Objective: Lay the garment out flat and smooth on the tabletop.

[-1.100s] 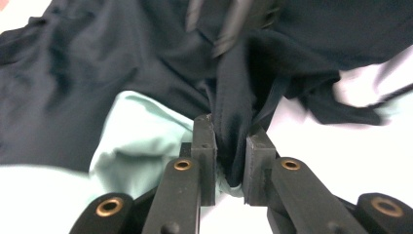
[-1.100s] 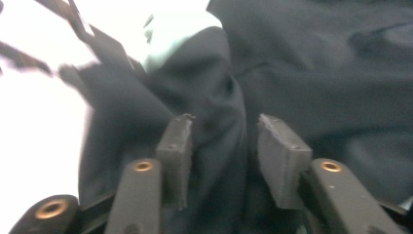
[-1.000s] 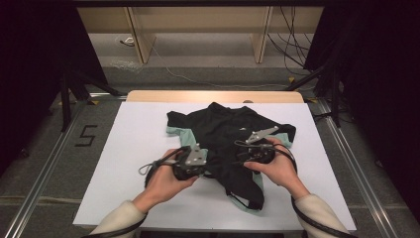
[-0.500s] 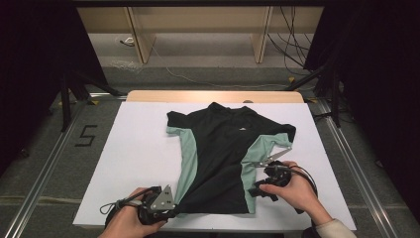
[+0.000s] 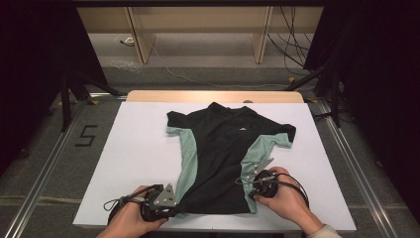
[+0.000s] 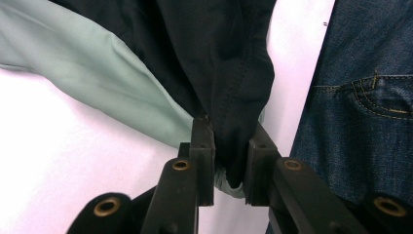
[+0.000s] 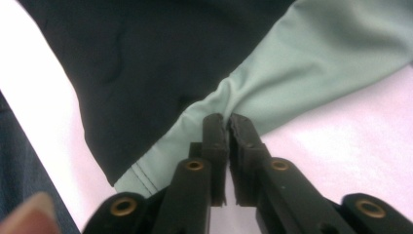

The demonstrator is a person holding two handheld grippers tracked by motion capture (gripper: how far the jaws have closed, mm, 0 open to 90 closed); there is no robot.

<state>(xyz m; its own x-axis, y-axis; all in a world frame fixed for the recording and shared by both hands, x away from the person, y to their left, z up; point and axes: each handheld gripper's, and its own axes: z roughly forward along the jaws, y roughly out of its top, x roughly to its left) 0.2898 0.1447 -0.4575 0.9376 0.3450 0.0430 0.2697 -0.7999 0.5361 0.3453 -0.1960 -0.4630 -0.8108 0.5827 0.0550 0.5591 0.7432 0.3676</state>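
Right gripper (image 5: pixel 251 179) newly shut on shirt (image 5: pixel 223 148)

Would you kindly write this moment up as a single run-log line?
shirt: flat on table, hem toward person | left claw: shut on hem corner | right claw: just closed on green side panel
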